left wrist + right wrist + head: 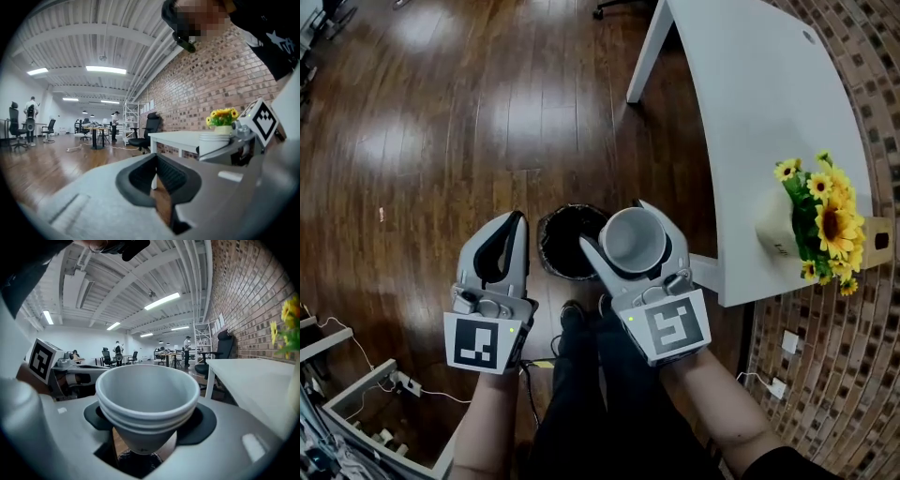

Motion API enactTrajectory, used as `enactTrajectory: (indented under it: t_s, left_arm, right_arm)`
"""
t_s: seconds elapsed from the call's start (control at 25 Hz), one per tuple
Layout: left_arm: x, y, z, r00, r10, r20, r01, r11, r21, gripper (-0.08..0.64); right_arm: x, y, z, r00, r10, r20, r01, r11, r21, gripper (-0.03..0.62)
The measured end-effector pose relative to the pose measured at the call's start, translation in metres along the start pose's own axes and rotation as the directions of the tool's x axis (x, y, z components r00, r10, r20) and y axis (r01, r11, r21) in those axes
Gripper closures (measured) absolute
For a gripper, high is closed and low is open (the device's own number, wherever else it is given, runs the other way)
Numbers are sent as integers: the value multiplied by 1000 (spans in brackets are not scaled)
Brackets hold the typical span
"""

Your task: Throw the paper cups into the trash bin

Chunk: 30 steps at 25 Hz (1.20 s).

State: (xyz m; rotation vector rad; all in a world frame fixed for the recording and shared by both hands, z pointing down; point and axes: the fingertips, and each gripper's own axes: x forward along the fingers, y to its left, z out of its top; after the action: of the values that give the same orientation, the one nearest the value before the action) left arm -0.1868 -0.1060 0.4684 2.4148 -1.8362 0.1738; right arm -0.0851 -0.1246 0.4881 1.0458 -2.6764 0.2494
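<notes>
**Paper cups held above the bin**

My right gripper (621, 231) clamps the stacked white paper cups (635, 240), whose base is hidden between its jaws. It partly covers the round black trash bin (551, 259) below. My left gripper (516, 221) is closed and empty. A white table (750, 112) stands beside the bin.

In right tool (617, 231), paper cups (636, 242), above trash bin (563, 247); table (750, 112) at right.

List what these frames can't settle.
- What's inside the trash bin: head view; the interior is dark and the paper cups cover part of it.
- Exact cup count: right gripper view; the rims nest tightly and the outer cup hides the inner ones.
- Print on the flower pot: head view; too small.
</notes>
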Motion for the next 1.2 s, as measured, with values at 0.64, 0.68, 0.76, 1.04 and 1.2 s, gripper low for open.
enactTrajectory:
  t_s: [0.64, 0.68, 0.76, 1.04, 1.2]
  left_arm:
    - [22, 9, -143, 992, 1, -128, -8, 999, -49, 555]
    - [24, 10, -150, 991, 4, -133, -11, 999, -53, 555]
    - [26, 11, -161, 990, 6, -142, -15, 998, -66, 555]
    - [24, 7, -201, 984, -3, -179, -16, 995, -102, 555]
    - [26, 1, -232, 974, -17, -227, -9, 994, -113, 555]
  right_arm:
    - [57, 14, -153, 988, 81, -128, -79, 997, 15, 249]
    - [59, 14, -162, 987, 83, -141, -81, 997, 15, 249]
    - [61, 15, -179, 983, 86, -160, -85, 996, 13, 249]
    - [68, 13, -226, 973, 80, -215, -72, 996, 44, 247]
    - [75, 18, -247, 964, 96, -249, -87, 995, 48, 247]
